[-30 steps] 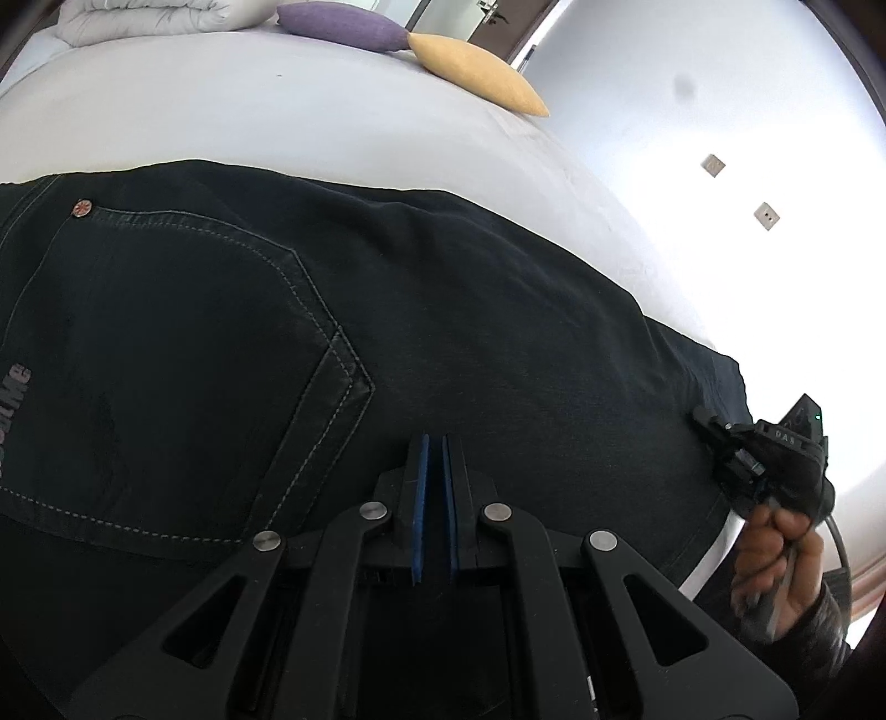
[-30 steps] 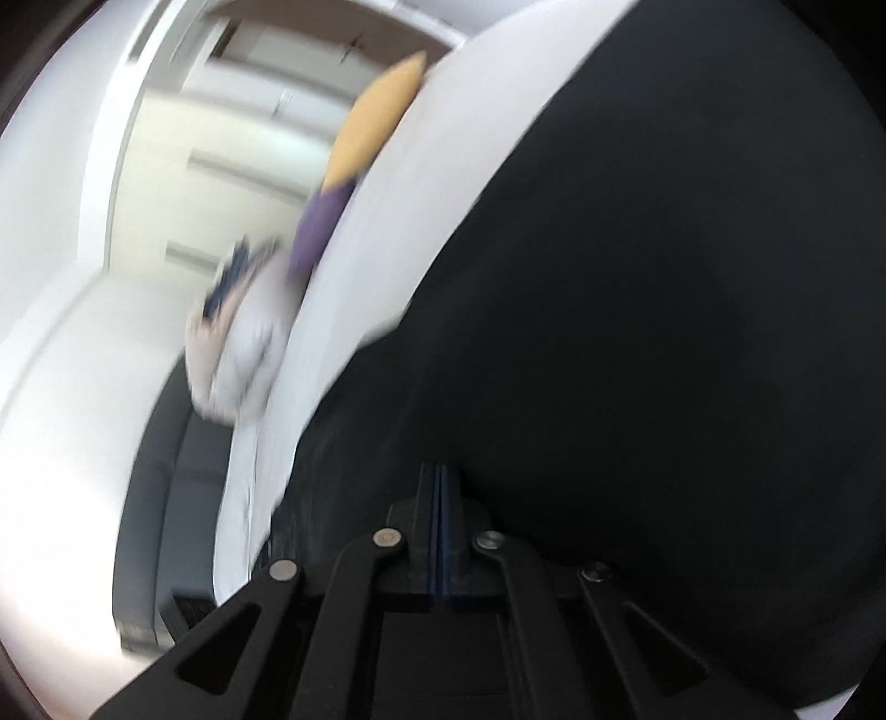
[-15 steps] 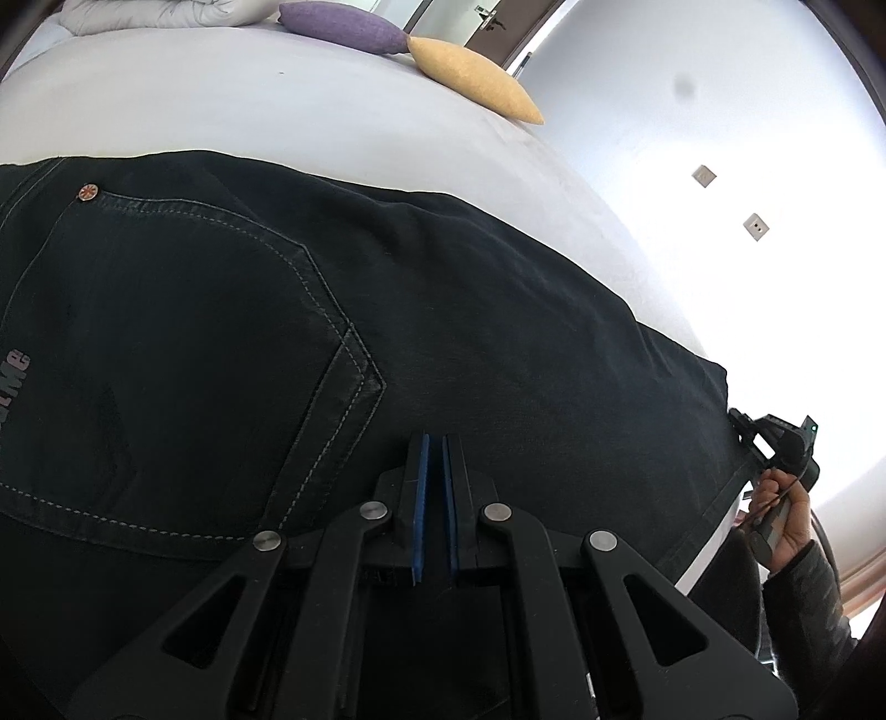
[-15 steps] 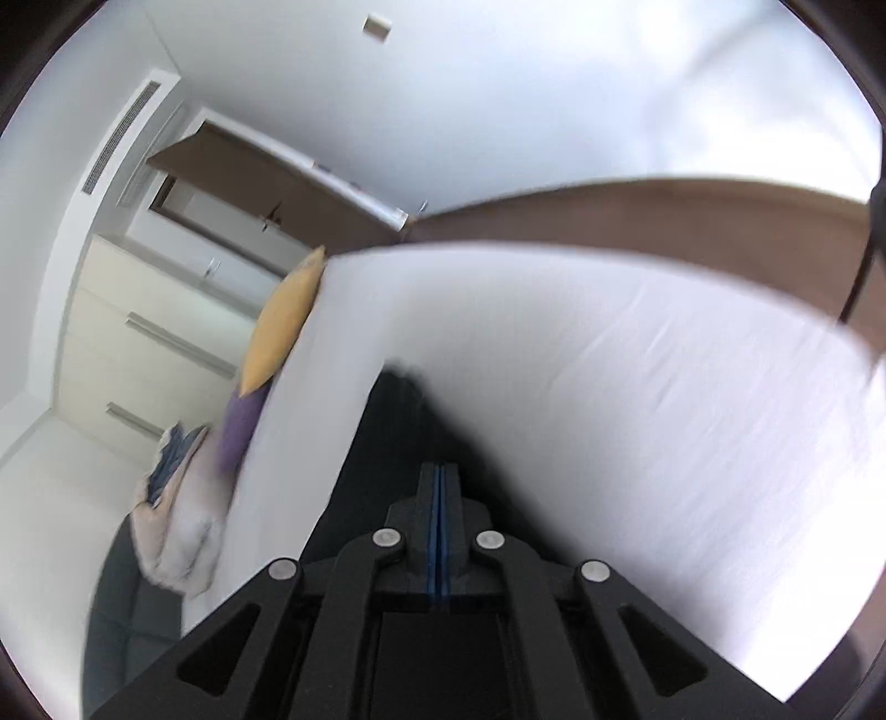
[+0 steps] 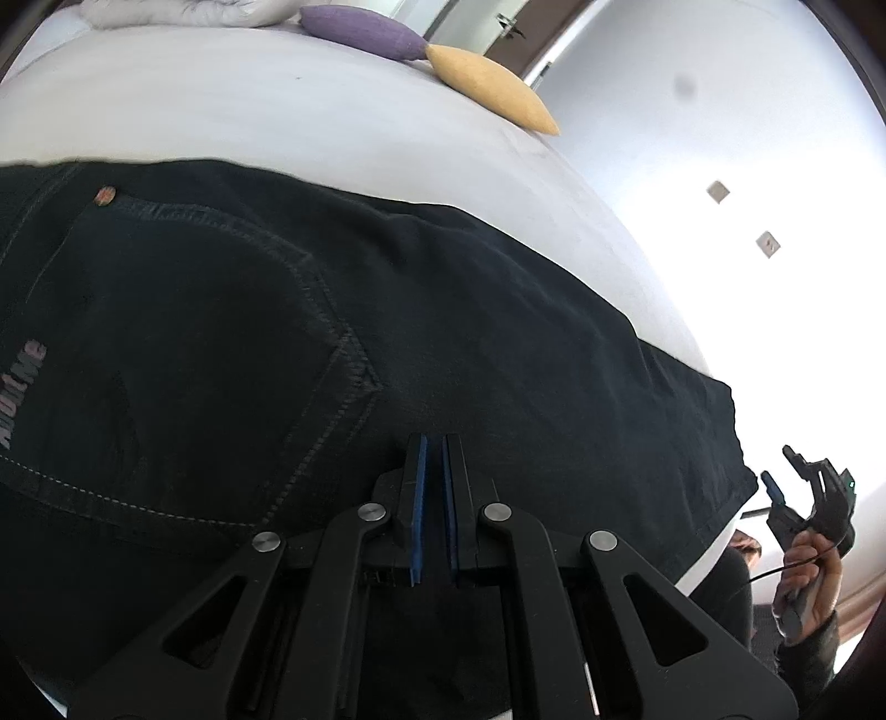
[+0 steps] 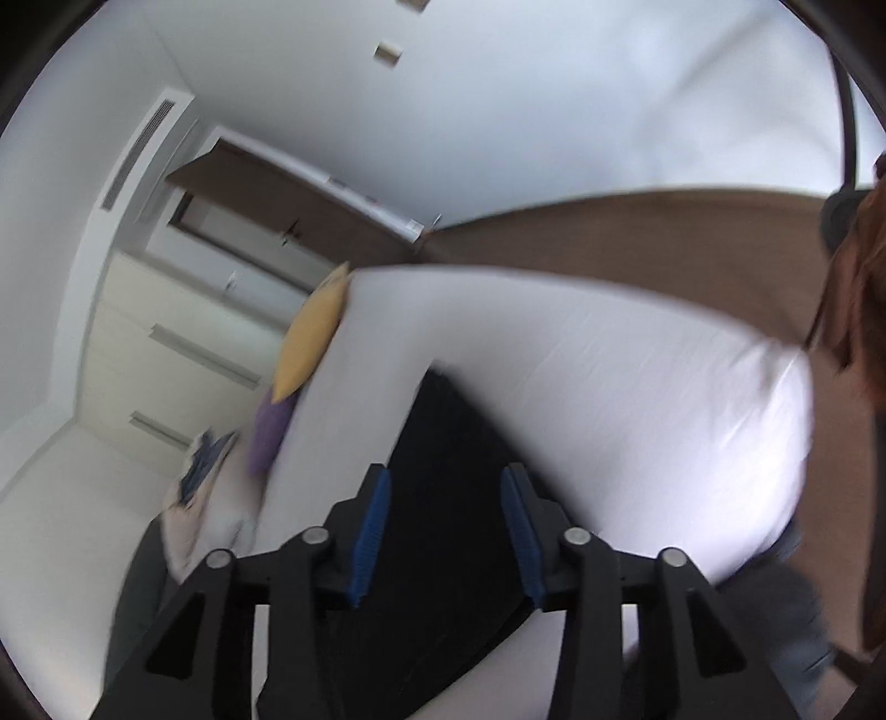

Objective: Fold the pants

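Note:
Dark jeans lie flat across the white bed, a stitched back pocket toward the left. My left gripper rests low over them just right of the pocket, jaws shut; whether cloth is pinched I cannot tell. A hand holds my right gripper in the air past the jeans' right end. In the right wrist view, blurred by motion, that gripper has its jaws opening with nothing between the blue pads; the jeans lie below and ahead.
A yellow pillow, a purple pillow and a bundled white duvet sit at the bed's far end. The bed's corner drops to a brown floor. Pale wardrobes stand beyond.
The right gripper left the jeans' end, drew off to the right and upward, and its jaws went from shut to apart. The left gripper stayed put and shut.

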{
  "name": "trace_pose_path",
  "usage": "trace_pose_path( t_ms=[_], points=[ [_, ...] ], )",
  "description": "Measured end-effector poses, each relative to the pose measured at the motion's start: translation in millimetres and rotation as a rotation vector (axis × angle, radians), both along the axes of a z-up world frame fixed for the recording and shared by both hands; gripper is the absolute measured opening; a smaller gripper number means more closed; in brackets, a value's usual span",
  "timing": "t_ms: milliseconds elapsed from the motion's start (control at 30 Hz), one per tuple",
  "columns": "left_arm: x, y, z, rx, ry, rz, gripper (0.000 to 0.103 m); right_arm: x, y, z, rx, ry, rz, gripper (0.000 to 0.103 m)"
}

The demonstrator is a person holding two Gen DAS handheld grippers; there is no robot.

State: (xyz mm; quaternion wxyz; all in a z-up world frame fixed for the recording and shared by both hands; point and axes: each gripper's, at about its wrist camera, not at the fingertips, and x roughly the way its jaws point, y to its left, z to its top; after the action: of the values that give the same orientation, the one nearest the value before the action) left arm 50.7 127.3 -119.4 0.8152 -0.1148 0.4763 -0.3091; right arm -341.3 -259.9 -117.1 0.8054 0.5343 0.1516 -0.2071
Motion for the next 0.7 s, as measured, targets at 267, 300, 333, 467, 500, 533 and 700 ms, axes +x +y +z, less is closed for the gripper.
trace_pose_path(
  t_ms=[267,300,333,467,500,533,700],
  points=[
    [0,11,-7,-0.034,0.033,0.016,0.005,-18,17,-16,0.116,0.141,-0.224,0.07],
    [-1,11,-8,-0.034,0.031,0.015,0.005,-20,14,-19,0.126,0.141,-0.233,0.073],
    [-3,10,-8,-0.029,0.025,0.014,0.005,-24,11,-23,0.154,0.144,-0.25,0.074],
    [-5,6,-11,-0.022,0.018,0.019,0.005,-41,6,-28,0.159,0.117,-0.226,0.074],
    [-5,6,-12,-0.023,0.017,0.019,0.005,-37,5,-31,0.161,0.111,-0.215,0.074],
    [-5,5,-13,-0.025,0.017,0.02,0.005,-32,5,-33,0.168,0.106,-0.206,0.074],
    [-5,5,-15,-0.026,0.015,0.017,0.005,-21,-2,-39,0.158,0.054,-0.189,0.074]
  ],
)
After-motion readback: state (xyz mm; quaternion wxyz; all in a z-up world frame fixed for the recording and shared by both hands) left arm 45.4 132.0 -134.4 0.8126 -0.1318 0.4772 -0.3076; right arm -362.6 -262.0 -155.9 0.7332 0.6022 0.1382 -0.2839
